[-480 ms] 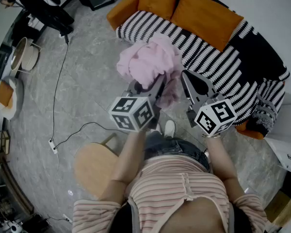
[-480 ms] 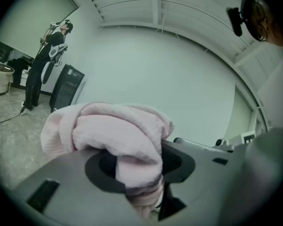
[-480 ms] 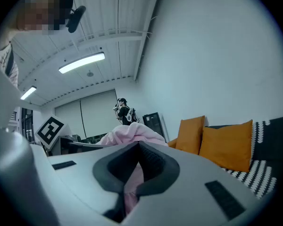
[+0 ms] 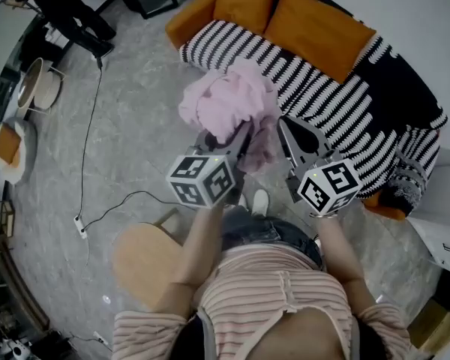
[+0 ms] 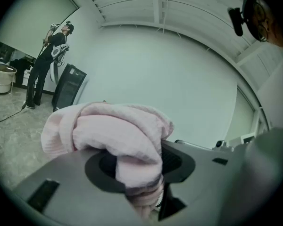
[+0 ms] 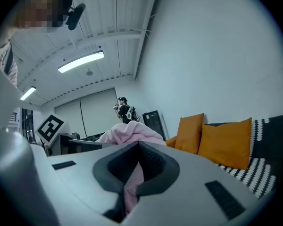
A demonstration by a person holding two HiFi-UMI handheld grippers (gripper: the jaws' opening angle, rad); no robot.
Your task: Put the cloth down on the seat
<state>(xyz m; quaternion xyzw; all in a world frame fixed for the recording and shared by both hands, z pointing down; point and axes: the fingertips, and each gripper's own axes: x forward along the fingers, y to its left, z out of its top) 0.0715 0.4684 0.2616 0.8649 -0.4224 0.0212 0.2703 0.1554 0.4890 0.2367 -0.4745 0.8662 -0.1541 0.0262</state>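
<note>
On the left, the left tongs are clamping down on a fold of the pink cloth. Their own view is showing the fabric squeezed between the pads and bulging out above them. Compared with half a second ago they are barely shifting, with the marker cube sinking a touch towards the person.

In the middle, the cloth is hanging as a loose bundle in the air. It is lying by the front edge of the striped sofa seat and is not resting on it. The bundle is drifting only slightly leftward and keeping much the same shape.

On the right, the right tongs are also pinching a strip of the cloth. The pads are nearly meeting on it, and they too are staying almost where they were.

Neither grip is loosening and the bundle is not dropping, so the put-down is probably still ahead. The cloth likely needs carrying further over the striped seat and lowering before either pair of tongs lets go.
</note>
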